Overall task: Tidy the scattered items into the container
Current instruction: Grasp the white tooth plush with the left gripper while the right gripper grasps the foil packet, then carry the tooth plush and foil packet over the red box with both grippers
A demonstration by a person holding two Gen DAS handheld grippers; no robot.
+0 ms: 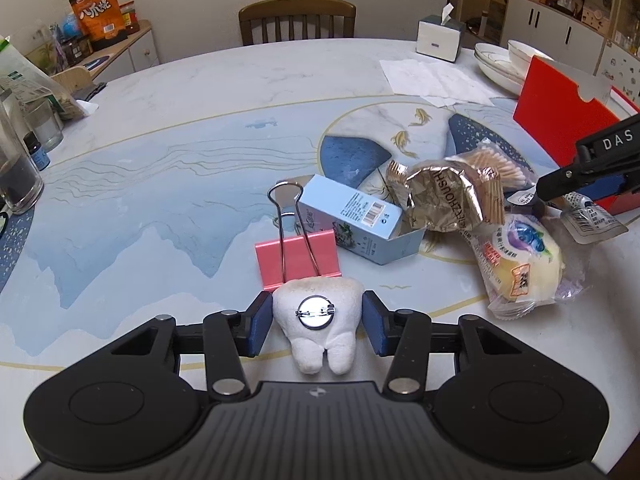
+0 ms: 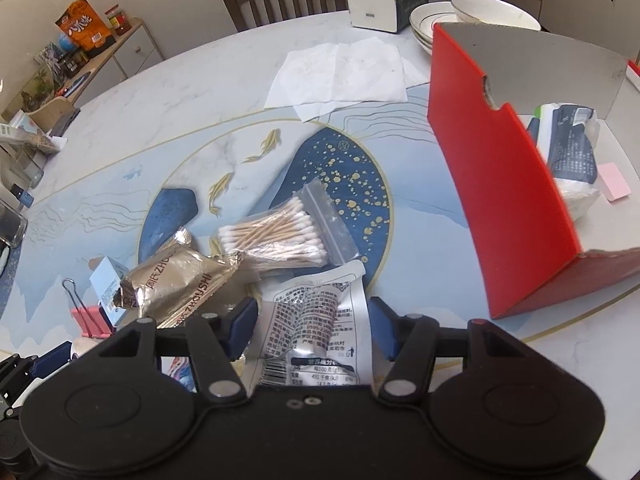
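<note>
My left gripper (image 1: 318,320) is shut on a white plush tooth pin (image 1: 316,340), its blue pads pressing both sides. Just beyond it stand a pink binder clip (image 1: 298,258) and a pale blue carton (image 1: 360,216). To the right lie a gold foil packet (image 1: 448,200), a bag of cotton swabs (image 2: 276,236) and a wrapped bun (image 1: 520,264). My right gripper (image 2: 314,328) is shut on a crumpled silver printed packet (image 2: 316,308), beside the red open box (image 2: 500,184). The box holds a dark wrapped pack (image 2: 572,152) and a pink slip (image 2: 616,180).
Paper napkins (image 2: 340,76), a tissue box (image 1: 438,38) and stacked white plates (image 1: 500,68) sit at the back of the table. Glass jars (image 1: 16,176) line the left edge. A wooden chair (image 1: 298,20) stands behind the table.
</note>
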